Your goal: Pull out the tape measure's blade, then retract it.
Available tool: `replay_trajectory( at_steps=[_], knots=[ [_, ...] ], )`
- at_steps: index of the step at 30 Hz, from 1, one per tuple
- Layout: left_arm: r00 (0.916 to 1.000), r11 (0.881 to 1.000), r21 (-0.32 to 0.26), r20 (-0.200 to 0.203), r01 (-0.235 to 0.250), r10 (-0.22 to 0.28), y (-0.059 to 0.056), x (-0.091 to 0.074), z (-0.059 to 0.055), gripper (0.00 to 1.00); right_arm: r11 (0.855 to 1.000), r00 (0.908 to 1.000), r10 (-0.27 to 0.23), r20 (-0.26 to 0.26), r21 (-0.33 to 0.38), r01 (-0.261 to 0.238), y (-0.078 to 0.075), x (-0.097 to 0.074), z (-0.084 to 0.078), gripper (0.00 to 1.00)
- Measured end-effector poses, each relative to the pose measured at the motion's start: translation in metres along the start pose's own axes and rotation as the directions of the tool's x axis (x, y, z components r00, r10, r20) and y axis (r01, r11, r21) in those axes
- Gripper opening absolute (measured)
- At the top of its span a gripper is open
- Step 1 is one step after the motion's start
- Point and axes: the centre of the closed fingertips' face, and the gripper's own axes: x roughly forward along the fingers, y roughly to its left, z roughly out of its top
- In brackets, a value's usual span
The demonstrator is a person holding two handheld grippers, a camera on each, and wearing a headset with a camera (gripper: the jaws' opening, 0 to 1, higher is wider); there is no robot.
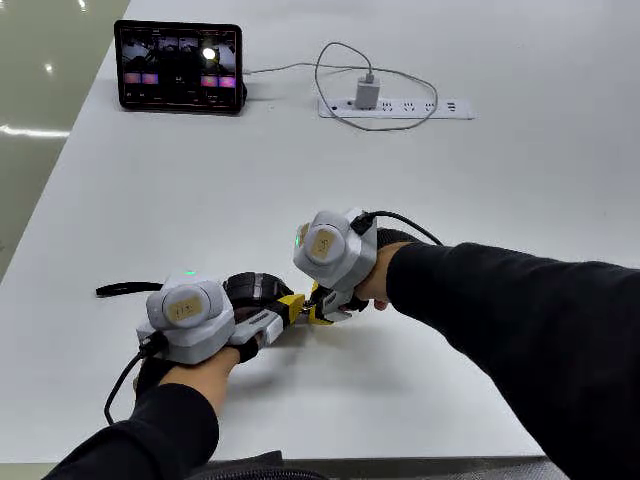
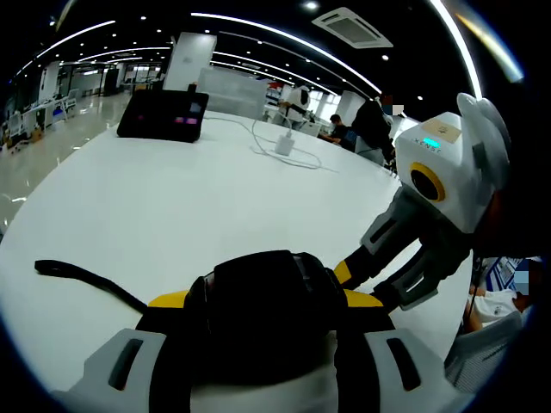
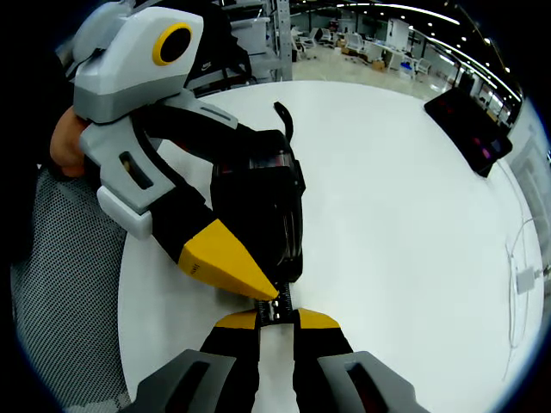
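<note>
The tape measure (image 3: 258, 202), a black rounded case, lies on the white table (image 1: 420, 260), clamped between the left gripper's (image 2: 267, 297) jaws. Its black wrist strap (image 1: 125, 289) trails flat behind. A short stub of blade (image 3: 276, 306) shows at the mouth, pinched by the right gripper (image 3: 277, 322).

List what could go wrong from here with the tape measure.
1. The right hand-held gripper pinches only the small blade tip; it may slip free during the pull.
2. The left hand-held gripper holds the tape measure by its rounded case, which could twist on the smooth table.
</note>
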Motion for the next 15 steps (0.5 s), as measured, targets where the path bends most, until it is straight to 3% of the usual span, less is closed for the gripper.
replay_trajectory(
  at_steps=[7, 15],
  knots=[
    [1.0, 1.0, 0.0, 0.001, 0.005, -0.005, -0.0004, 0.0, -0.0001, 0.62, 1.0, 0.9991, 0.012, 0.04, 0.0, -0.012, 0.0001, -0.0003, 0.0005, 0.11],
    [0.9999, 1.0, -0.003, -0.006, 0.012, -0.012, 0.0, 0.0004, -0.0002, 0.62, 0.999, 0.9997, -0.003, 0.024, -0.038, 0.003, 0.0016, 0.0014, 0.0026, 0.1]
  ],
)
